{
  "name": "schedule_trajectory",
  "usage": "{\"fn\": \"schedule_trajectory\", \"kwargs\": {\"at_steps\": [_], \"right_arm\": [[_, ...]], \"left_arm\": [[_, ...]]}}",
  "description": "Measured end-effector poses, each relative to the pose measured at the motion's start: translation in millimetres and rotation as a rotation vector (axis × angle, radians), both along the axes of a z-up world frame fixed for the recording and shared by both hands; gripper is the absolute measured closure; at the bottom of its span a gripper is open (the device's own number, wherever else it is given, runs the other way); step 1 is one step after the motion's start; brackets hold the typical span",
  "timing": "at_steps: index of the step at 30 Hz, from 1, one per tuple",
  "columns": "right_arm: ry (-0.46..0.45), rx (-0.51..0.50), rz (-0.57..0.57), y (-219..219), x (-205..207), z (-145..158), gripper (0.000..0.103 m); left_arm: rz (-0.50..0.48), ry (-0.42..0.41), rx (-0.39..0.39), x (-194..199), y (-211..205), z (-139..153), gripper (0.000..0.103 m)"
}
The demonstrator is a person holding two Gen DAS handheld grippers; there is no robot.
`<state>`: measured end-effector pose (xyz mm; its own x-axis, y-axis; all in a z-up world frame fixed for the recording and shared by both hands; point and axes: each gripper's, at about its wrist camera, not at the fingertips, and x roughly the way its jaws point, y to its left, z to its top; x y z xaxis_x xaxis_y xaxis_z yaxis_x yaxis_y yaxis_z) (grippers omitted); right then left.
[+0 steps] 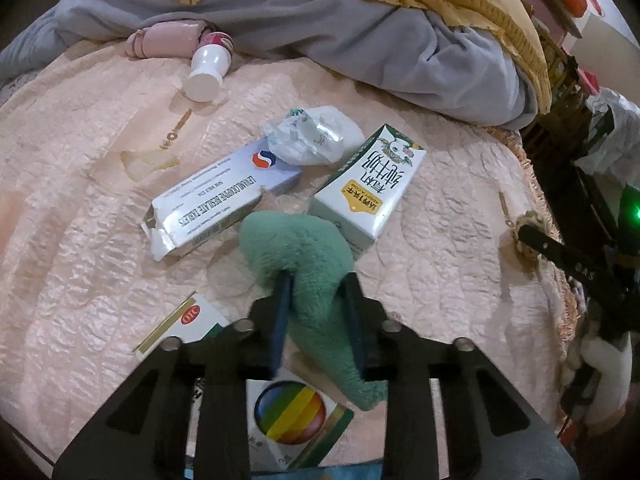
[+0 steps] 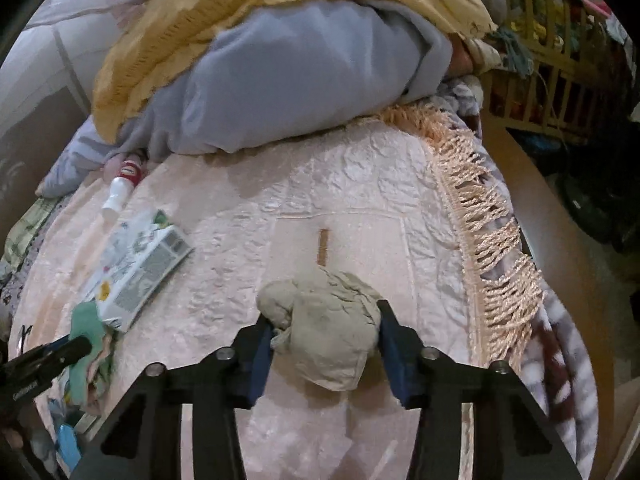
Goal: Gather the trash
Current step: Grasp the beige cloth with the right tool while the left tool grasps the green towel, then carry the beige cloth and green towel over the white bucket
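While your left gripper points down at the pink quilted bedspread, its blue pads are clamped on a fuzzy green cloth, which bulges out past the fingertips and hangs back toward the camera. Just beyond the cloth lie a white tablet box and a green-and-white milk carton, with a crumpled white wrapper touching the far end of the box. Farther on, a small white bottle lies by the grey blanket heaped along the far edge. A box with a rainbow ball print sits under the gripper, near the bed's near edge.

From your right wrist view, the right gripper has its pads pressed on either side of a crumpled beige wad resting on the bedspread, near the fringed right edge. A short brown stick lies just beyond the wad. At the left edge you see the green cloth in the other gripper, beside the milk carton.
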<state>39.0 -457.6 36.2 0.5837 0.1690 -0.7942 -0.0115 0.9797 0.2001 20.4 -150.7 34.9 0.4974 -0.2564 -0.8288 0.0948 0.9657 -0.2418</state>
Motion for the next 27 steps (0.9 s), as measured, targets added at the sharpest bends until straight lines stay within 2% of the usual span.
{"fn": "schedule_trajectory", "kwargs": {"at_steps": [9,27], "right_arm": [[-0.041,0.03,0.051,12.4,-44.8,22.9,0.062],[-0.058,0.084,0.087,30.5,-115.5,41.8,0.062]], "left_arm": [[-0.027,-0.039,-0.039,-22.9,-0.5,21.2,0.089],[-0.124,-0.124,-0.031,-69.3,-41.6,54.4,0.09]]}}
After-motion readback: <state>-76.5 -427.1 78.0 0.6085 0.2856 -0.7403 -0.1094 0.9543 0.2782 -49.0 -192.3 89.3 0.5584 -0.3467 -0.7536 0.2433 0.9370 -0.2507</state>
